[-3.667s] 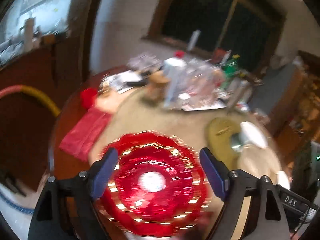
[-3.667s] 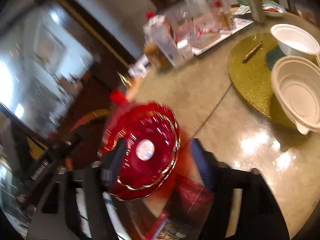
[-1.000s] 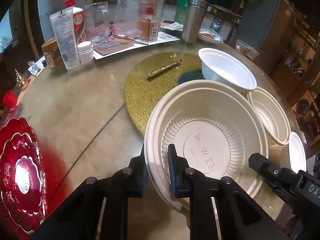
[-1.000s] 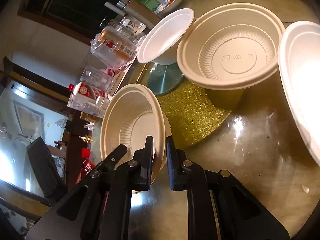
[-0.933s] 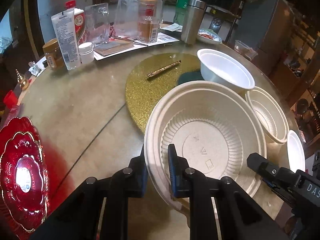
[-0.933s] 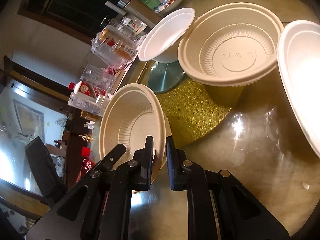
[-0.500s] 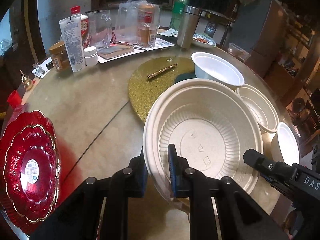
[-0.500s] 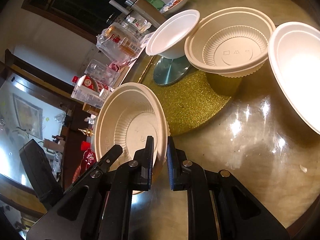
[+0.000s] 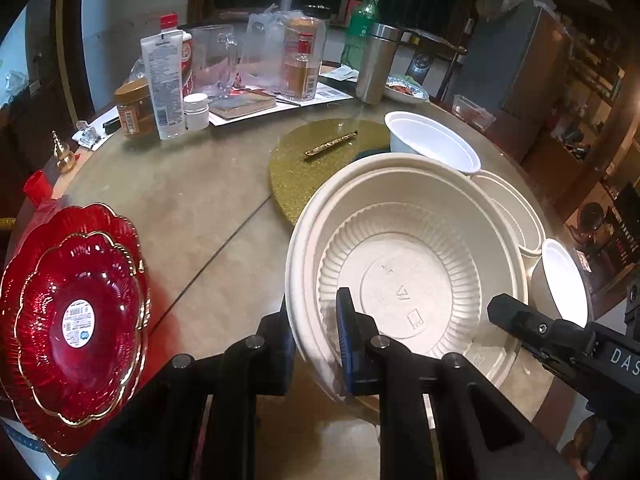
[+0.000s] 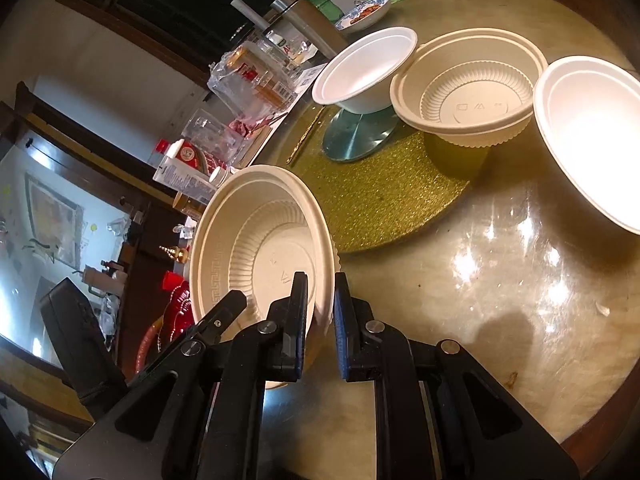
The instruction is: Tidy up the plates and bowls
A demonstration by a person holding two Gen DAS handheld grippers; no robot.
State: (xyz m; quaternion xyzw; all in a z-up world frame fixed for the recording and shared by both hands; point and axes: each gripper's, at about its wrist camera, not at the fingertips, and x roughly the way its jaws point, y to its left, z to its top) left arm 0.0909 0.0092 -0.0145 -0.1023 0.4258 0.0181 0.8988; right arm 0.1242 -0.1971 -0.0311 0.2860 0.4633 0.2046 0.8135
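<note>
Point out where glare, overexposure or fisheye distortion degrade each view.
Right wrist view: the white bowl at right is blown out inside, and lamp glare streaks the glossy table; the horizon tilts steeply. Left wrist view: evenly lit and sharp, though the red plates stretch at the left edge and corners vignette.

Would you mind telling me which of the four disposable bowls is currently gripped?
The large beige ribbed bowl, nearest both cameras: the left gripper and right gripper each pinch its rim. The other three sit untouched.
</note>
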